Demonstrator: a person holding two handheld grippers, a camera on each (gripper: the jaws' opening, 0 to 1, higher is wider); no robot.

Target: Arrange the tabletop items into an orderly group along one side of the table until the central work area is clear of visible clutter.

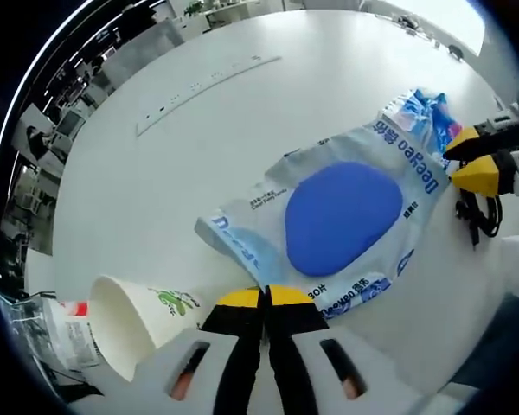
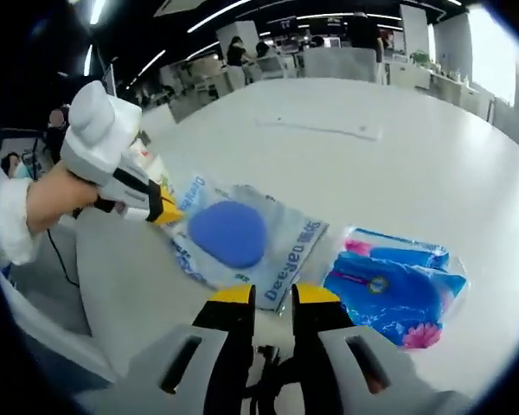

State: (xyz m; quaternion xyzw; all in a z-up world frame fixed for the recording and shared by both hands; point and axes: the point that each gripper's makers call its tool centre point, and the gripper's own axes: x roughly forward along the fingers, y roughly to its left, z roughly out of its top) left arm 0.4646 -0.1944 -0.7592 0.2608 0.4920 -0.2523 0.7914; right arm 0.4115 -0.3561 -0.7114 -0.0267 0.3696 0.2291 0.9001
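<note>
While most of the white tabletop (image 1: 156,173) lies bare, tidying looks barely begun. One clear tissue pack (image 1: 329,220) with a blue oval sprawls mid-surface, left tool (image 1: 264,298) pinching its near edge — right tool (image 2: 272,296) slightly spread, at its other edge. One blue pack (image 2: 394,290) beside it; one paper cup (image 1: 134,320) tipped nearby; one small container (image 1: 69,328) — all still loose.

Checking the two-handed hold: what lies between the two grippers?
The clear wipes bag with the blue oval spans from left gripper to right gripper, in both views.
</note>
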